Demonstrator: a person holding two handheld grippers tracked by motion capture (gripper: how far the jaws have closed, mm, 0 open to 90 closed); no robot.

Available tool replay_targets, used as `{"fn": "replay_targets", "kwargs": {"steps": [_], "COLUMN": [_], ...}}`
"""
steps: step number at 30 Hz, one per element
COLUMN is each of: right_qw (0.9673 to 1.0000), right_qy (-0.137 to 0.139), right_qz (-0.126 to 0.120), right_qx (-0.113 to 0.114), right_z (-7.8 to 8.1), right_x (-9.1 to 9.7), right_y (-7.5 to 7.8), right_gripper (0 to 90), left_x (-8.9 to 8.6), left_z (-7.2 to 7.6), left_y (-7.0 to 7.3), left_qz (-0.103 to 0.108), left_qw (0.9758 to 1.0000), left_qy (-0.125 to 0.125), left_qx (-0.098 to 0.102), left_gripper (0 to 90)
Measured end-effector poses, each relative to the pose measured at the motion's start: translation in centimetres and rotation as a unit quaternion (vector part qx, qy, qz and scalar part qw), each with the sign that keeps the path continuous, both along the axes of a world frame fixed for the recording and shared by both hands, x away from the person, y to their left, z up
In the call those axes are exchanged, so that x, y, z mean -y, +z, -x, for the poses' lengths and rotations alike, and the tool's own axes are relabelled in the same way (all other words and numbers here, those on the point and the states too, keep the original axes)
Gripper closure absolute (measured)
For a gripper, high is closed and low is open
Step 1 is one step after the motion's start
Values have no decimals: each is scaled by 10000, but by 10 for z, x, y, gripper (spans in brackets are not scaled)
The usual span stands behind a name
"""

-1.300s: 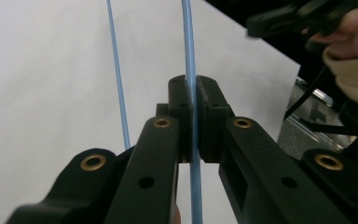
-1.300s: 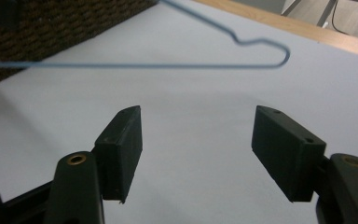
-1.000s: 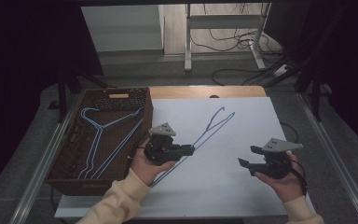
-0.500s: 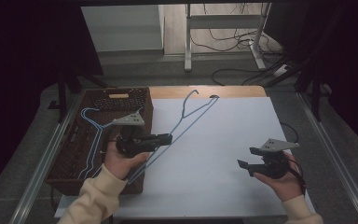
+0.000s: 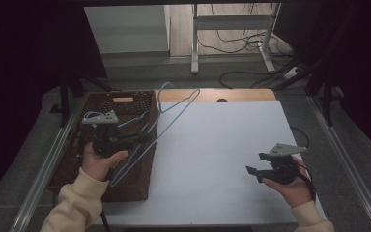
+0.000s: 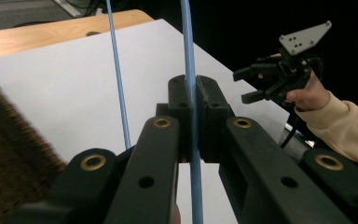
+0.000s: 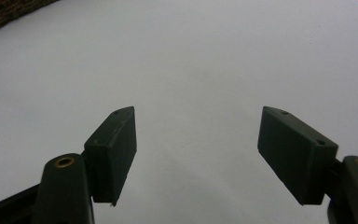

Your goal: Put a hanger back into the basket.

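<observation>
Leftward shift: left claw (image 5: 142,137) – clamped on hanger (image 5: 174,113) – now over basket (image 5: 125,99); right claw (image 5: 252,173) released, jaws just widening, above worktop (image 5: 222,145).

The table (image 5: 232,94) had a wooden top, its bare wood showing as a strip along the far edge. A white sheet (image 5: 222,154) lay flat on it and covered nearly all of the tabletop from that strip down to the near edge and out to the right edge. A dark brown woven basket (image 5: 72,166) stood on the left part of the tabletop, its long side running from the far-left corner towards the near edge, its right wall just over the sheet's left border. Thin blue wire hangers (image 5: 130,121) lay inside the basket, towards its far end.
</observation>
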State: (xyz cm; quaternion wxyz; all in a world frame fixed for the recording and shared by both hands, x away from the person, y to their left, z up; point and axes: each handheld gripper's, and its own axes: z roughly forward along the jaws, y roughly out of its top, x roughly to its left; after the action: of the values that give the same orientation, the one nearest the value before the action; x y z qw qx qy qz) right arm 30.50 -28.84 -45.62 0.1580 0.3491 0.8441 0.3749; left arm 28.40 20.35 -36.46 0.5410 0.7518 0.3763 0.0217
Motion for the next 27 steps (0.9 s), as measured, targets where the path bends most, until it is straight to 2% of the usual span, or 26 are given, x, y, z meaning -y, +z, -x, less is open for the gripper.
{"fn": "replay_targets", "kwargs": {"steps": [4,11,20,27], "right_qw": [10000,10000,9999,9999], "right_qy": [-9,-19,-50,-51], "right_qz": [17,47,92,114], "right_qx": [-17,-64,-98,-110], "right_z": [-1,-1,-2,-2], "right_x": [0,0,0,1], "right_y": [-1,-2,-4,-5], "right_gripper": [282,280,280,279], "left_x": [-17,-43,-74,-94], "left_z": [0,-1,-6,-10], "left_y": [0,-3,-15,-28], "left_qz": [80,93,209,189], "left_qw": [9998,9993,9978,9965], "left_qy": [157,368,614,786], "left_qx": [14,-30,-99,-217], "left_gripper": [861,861,861,861]}}
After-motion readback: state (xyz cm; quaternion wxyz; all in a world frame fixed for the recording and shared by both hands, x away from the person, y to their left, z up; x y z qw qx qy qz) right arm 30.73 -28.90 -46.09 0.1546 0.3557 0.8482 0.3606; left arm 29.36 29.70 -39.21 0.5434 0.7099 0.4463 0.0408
